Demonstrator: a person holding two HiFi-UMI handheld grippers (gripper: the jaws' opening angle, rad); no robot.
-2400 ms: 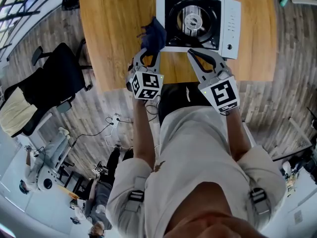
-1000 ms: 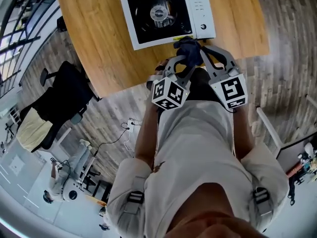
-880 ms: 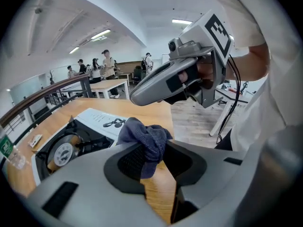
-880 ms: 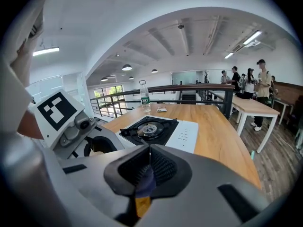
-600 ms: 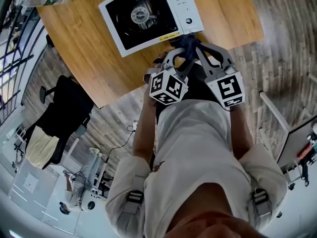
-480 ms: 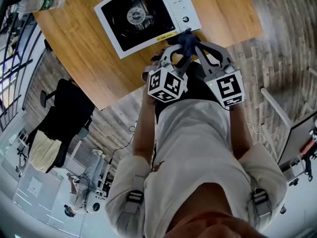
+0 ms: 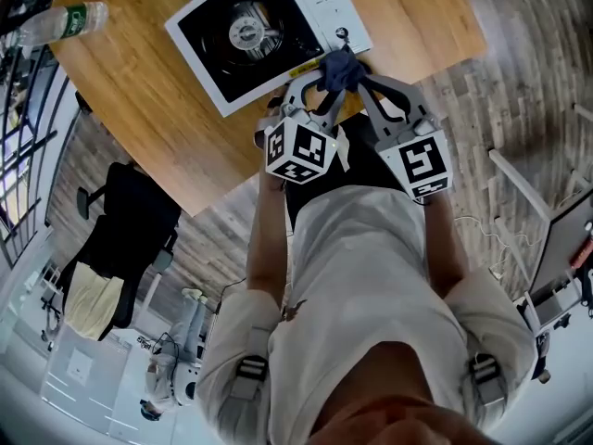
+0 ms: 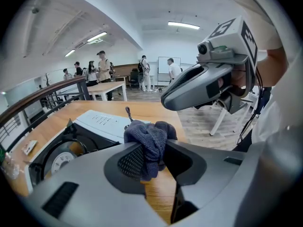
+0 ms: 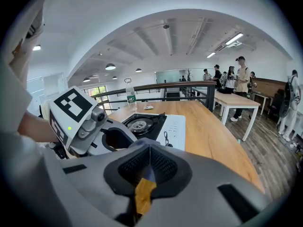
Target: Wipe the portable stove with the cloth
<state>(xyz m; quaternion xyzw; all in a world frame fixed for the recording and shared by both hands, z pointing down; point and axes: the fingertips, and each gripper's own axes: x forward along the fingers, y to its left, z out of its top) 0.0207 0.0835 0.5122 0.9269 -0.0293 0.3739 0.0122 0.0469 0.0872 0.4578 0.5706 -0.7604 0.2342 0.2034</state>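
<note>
**Wiping a portable stove: the cloth held in both tools.** At far left a plastic bottle (image 7: 57,21) stands on the wooden table (image 7: 139,109). To its right sits the portable stove (image 7: 248,35), with its black burner well on the left and its white control strip and knob (image 7: 340,33) towards the grippers. The left gripper (image 8: 152,150) has its jaws set wide and clamped on the bunched bulk of the dark blue cloth (image 7: 339,66). The cloth hangs just off the stove's knob corner, apparently above the table and not resting on it. The right gripper (image 9: 148,155), jaws pressed together, pinches a thin fold of the same cloth.

The step in hand appears to be settling the grip before the wipe. Done well, one tool keeps a firm bunch with a pad of cloth proud of its tips, so that fabric, not jaw, meets the metal. The other lets go cleanly. Strokes likely go best along the flat white rim, clear of the knob and burner grate, where loose folds could snag.
</note>
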